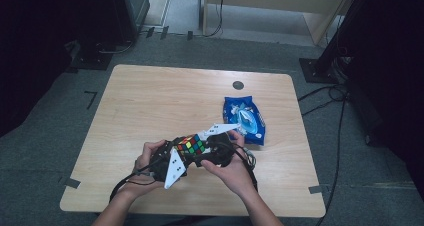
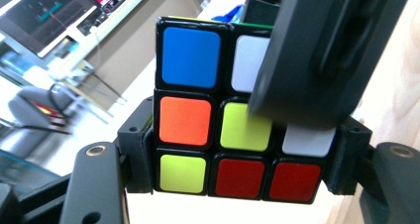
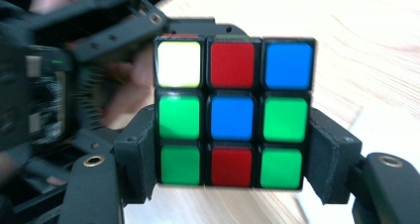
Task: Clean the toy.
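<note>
Both grippers clamp one Rubik's cube point(image 1: 191, 145), held up over the near middle of the wooden table point(image 1: 150, 101). Left gripper point(image 2: 237, 172): jaws closed onto the cube's bottom layer, pads pressing both sides. Right gripper point(image 3: 230, 167): jaws spread cube-wide, pads also tight on its lower layers. The key relation is that the two grips sit on different layers, crossing each other, so a twist of one hand would likely turn a layer. The hands are equally near. Farther right lies a blue snack bag point(image 1: 244, 119), well apart.
</note>
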Demonstrator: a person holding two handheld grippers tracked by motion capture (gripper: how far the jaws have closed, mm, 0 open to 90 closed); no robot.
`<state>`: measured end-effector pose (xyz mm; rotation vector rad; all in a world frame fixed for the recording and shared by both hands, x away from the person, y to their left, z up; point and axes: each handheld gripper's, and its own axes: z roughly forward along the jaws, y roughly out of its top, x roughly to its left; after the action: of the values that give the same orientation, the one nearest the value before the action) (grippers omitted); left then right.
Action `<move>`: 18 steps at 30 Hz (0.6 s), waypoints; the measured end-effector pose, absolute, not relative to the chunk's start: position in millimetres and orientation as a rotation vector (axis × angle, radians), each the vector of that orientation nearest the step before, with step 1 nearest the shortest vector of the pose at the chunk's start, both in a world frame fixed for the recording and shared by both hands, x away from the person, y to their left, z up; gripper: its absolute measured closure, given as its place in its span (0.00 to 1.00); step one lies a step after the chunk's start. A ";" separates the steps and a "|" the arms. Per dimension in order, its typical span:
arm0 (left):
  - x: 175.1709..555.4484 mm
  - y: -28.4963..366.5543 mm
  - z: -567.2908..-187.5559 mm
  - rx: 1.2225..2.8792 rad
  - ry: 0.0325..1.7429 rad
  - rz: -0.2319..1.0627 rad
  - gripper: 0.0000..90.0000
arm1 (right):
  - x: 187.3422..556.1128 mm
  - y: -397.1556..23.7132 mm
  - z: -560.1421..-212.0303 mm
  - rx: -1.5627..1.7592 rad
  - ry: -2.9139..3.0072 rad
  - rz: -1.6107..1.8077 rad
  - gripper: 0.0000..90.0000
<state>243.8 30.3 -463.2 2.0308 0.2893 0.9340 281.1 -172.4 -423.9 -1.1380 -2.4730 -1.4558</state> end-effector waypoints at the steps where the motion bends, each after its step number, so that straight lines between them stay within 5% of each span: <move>1: 245.4 32.8 -462.8 2.026 0.306 0.918 0.37 | 282.3 -176.0 -423.1 -1.118 -2.453 -1.485 0.37; 10: 262.9 57.4 -461.3 1.934 0.490 0.702 0.38 | 289.1 -209.0 -419.6 -1.142 -2.427 -1.700 0.48; 18: 270.2 68.9 -456.1 1.886 0.582 0.597 0.38 | 300.0 -205.2 -465.4 -1.182 -2.796 -1.493 0.51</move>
<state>270.2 68.9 -456.1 1.8858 0.5817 0.5971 300.0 -205.2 -465.4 -1.1819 -2.7965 -1.4929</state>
